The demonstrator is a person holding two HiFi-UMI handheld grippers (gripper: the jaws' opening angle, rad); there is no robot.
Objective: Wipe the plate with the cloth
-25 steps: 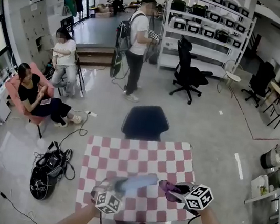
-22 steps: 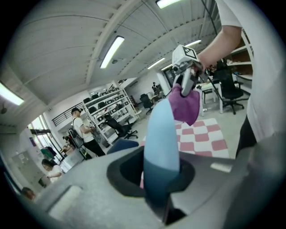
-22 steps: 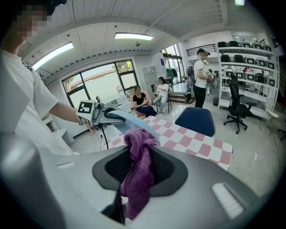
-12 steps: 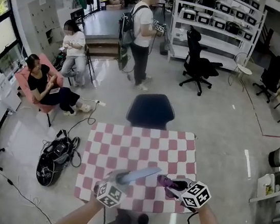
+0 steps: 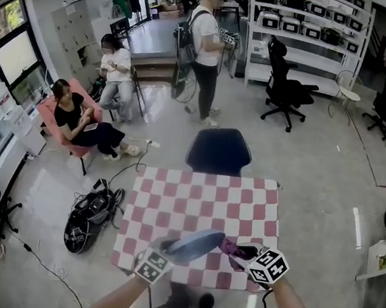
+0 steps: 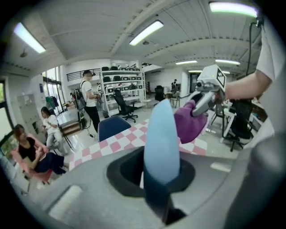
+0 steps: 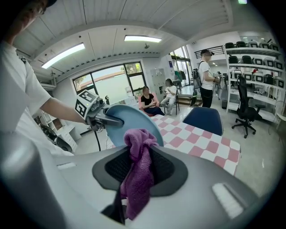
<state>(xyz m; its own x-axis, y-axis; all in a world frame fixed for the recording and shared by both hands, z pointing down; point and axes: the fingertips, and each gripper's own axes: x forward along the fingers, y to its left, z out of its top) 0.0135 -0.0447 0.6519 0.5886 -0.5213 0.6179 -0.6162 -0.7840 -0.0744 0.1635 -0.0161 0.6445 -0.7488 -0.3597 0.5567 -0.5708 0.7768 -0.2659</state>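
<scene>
A light blue plate [image 5: 194, 244] is held up above the near edge of the checkered table, tilted, with my left gripper [image 5: 165, 250] shut on its rim. In the left gripper view the plate [image 6: 161, 143] stands edge-on between the jaws. My right gripper [image 5: 243, 255] is shut on a purple cloth [image 5: 235, 249], which touches the plate's right side. In the right gripper view the cloth [image 7: 138, 172] hangs from the jaws against the plate [image 7: 129, 125], and the left gripper [image 7: 111, 120] grips the plate's left edge. From the left gripper view the cloth [image 6: 190, 125] presses beside the plate.
The red-and-white checkered table [image 5: 200, 208] lies below both grippers, with a dark blue chair [image 5: 220, 151] at its far side. A black bag and cables [image 5: 90, 217] lie on the floor to the left. Two people sit at the left and one stands farther back.
The plate has tipped up more toward the right gripper, and the cloth now meets its right side. My head view has shifted, so the table sits further right.
</scene>
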